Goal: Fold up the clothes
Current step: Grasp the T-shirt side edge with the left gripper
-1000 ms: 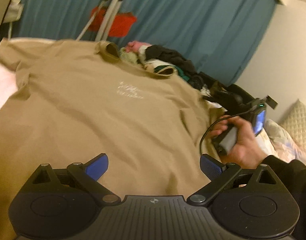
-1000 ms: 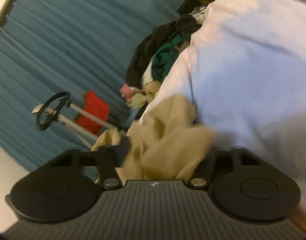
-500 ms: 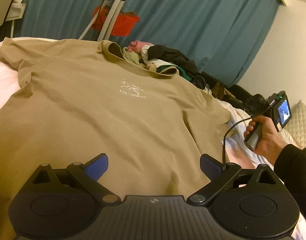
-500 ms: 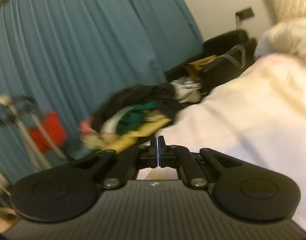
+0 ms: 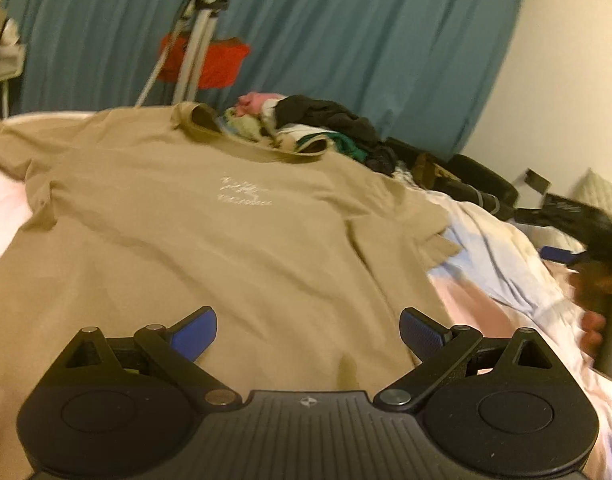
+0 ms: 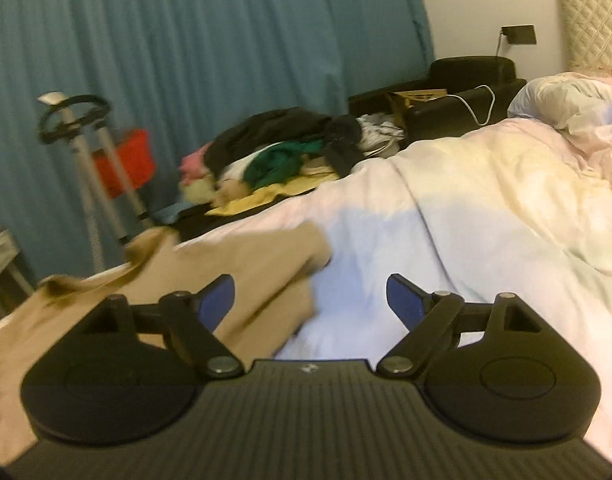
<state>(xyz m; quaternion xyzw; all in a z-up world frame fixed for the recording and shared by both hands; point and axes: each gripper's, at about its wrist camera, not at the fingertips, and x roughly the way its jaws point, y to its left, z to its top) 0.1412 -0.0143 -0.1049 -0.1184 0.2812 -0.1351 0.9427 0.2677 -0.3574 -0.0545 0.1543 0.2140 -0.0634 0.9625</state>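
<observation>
Your left gripper (image 5: pixel 308 330) hangs just above the lower part of a tan T-shirt (image 5: pixel 194 240), its two blue-padded fingers (image 5: pixel 196 334) spread wide with only flat cloth showing between them and nothing in their grasp. The T-shirt lies front side up across the bed (image 5: pixel 502 280), spread nearly flat, its pale chest print (image 5: pixel 244 194) facing you and its collar (image 5: pixel 210 124) toward the far edge of the bed. One sleeve reaches toward the far left edge; the other sleeve (image 5: pixel 436 246) lies rumpled on the pale bedcover at the shirt's right side. Your right gripper (image 6: pixel 310 300) is held over the bedcover beside that right sleeve; its jaws have just been opening and now stand wide apart, with nothing between them, the left finger over tan cloth and the right finger over bare bedcover. In the left wrist view your right hand (image 5: pixel 596 320) shows blurred at the right edge, wrapped round the gripper's handle. Along the far edge of the bed, just beyond the collar, sits a heap of other clothes (image 5: pixel 318 128) in black, green, pink and white. Behind the bed hangs a blue curtain (image 5: pixel 346 40), and in front of it stands a metal stand (image 5: pixel 194 44) with a red basket (image 5: pixel 210 62). A pillow (image 6: pixel 566 100) lies at the head of the bed on the right, below a quilted headboard (image 6: pixel 590 20).
</observation>
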